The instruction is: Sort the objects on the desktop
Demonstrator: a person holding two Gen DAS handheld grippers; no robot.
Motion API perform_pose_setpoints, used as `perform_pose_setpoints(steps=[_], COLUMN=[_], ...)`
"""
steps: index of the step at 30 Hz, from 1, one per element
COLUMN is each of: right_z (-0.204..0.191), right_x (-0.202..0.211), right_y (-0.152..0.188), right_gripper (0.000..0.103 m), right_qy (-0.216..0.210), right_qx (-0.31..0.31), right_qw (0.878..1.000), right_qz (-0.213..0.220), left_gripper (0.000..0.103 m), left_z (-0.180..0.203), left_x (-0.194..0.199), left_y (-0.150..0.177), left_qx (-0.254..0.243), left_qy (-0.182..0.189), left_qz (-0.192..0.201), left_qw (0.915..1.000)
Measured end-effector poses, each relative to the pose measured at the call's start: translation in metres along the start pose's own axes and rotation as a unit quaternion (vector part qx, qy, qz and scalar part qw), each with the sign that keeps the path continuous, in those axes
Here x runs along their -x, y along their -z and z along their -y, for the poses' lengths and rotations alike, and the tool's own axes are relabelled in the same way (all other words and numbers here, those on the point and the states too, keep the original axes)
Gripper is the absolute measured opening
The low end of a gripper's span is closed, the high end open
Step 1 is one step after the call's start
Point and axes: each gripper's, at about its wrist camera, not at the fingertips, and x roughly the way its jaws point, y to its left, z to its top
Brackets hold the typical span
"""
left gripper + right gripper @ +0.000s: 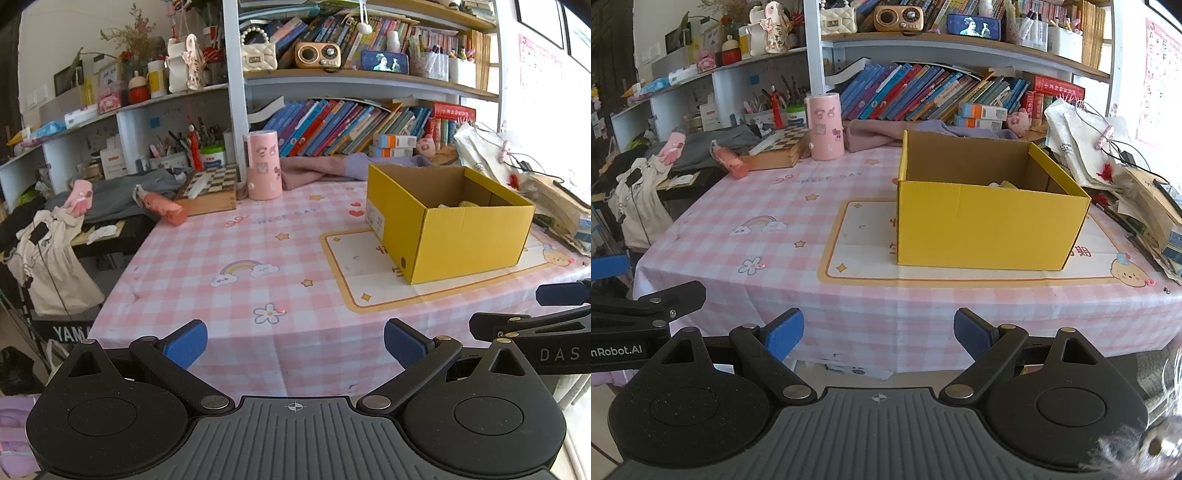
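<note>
From the left wrist, the left hand-held gripper (295, 345) gapes wide and empty at the counter (229, 258) edge; the yellow box (447, 218) sits ahead to its right; from the right wrist, the right hand-held gripper (878, 334) is likewise wide, empty; the box (986, 214) stands straight ahead, slightly right, some items barely visible inside.

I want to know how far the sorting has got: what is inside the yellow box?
Over the yellow box rim, only a pale object and a yellowish one show near the back wall. The near wall hides the rest of the floor, so a count is not possible.
</note>
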Motion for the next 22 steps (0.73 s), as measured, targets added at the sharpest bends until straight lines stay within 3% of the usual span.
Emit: perform_pose_setpoints(steps=[22], right_z=[-0.006], right_x=[-0.008], right_y=[-0.002], right_gripper=[0.088], right_qy=[-0.004], right_qx=[0.015], right_qw=[1.000], right_qz=[-0.011], left_gripper=[0.103], left_z=[-0.016], left_x=[-0.008], left_y=[0.000], left_qx=[0.032], left_qy=[0.003], left_qz=[-0.013], left_qw=[0.9994])
